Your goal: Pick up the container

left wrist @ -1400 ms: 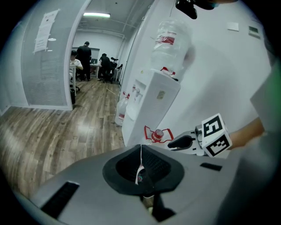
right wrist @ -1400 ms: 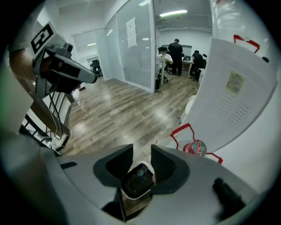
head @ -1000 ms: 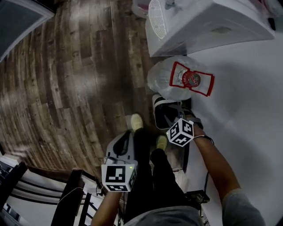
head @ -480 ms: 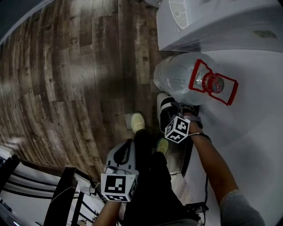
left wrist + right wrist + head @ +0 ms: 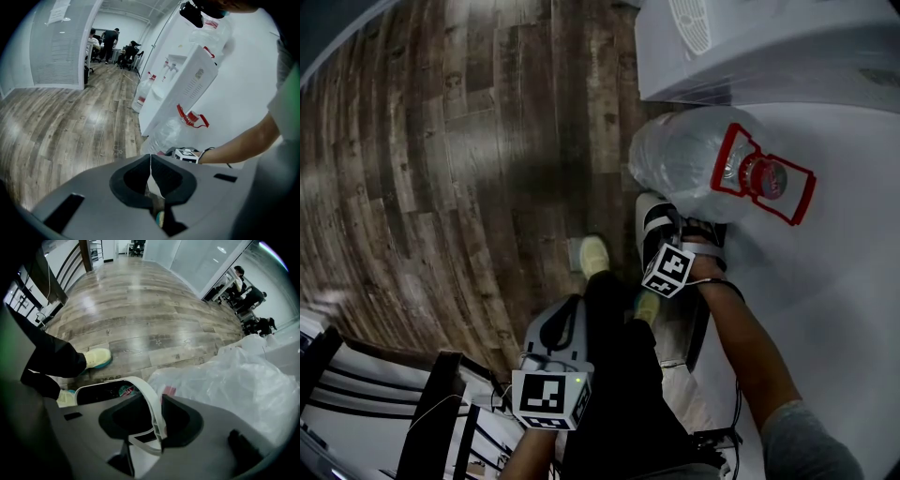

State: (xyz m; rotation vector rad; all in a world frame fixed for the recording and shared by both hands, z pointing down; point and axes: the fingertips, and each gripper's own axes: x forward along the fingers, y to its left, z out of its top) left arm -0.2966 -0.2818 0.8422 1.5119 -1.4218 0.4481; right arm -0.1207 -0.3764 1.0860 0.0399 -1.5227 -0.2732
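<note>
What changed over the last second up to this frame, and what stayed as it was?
The right gripper has come down to the container on the floor. Its jaws have just been opening, and the container's white rim now stands between them, not clamped. The left gripper sank a little, jaws together and empty. The container, the wrapped water jug and the dispenser kept their places.
</note>
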